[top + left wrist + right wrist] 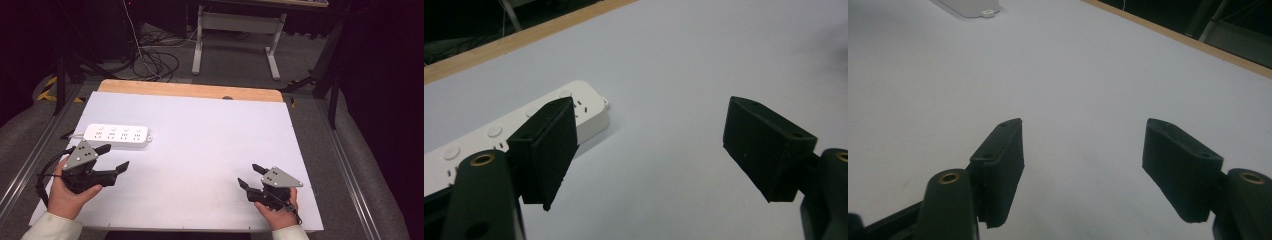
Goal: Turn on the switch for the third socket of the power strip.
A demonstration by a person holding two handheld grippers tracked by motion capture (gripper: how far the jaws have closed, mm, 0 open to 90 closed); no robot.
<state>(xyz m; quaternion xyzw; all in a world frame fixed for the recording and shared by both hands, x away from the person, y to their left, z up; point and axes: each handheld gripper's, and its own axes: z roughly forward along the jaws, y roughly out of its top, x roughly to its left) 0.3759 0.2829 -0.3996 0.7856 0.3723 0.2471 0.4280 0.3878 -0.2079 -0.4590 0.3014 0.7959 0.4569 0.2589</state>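
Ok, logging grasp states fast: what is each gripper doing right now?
Left gripper: open, holding nothing, beside the power strip.
Right gripper: open, holding nothing.

A white power strip (117,135) lies flat on the table at about ten o'clock, long side running left to right, sockets and round buttons facing up, untouched, its cord leaving the left end.
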